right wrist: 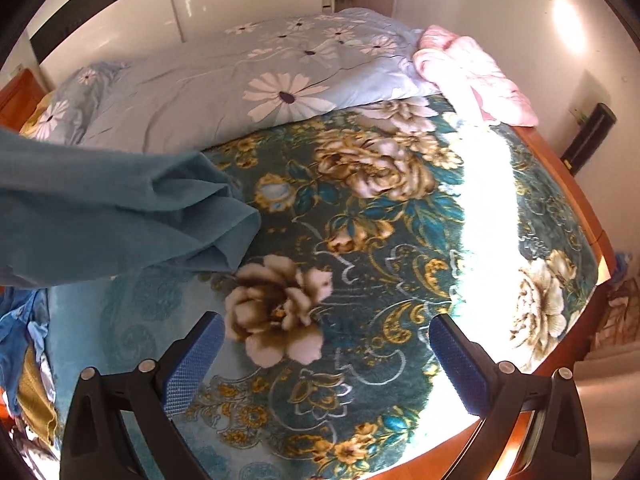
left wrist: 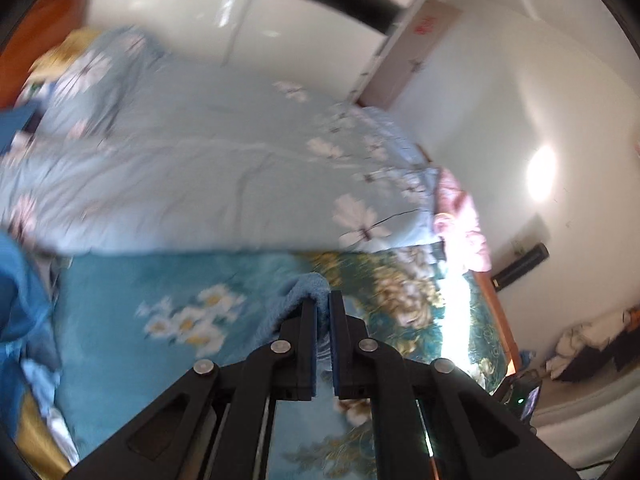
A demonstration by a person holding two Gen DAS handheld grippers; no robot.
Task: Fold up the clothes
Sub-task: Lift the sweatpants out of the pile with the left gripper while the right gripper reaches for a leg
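Left gripper (left wrist: 323,300): jaws closed on a fold of blue cloth (left wrist: 294,300) above the bed (right wrist: 360,380). Right gripper (right wrist: 326,334): jaws wide apart, empty, over the bed's floral blanket (right wrist: 360,220); cloth hangs at its left.

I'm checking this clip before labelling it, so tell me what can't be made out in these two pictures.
- Blue garment, right view: runs off the left edge, so its type and full shape are unclear.
- Its pinched edge, left view: blurred, and the shut left tool covers the grip.
- Clothes pile, right view: cut by the left edge, pieces not countable.
- Pink cloth: bunched, type unclear.
- Right tool: open, empty.
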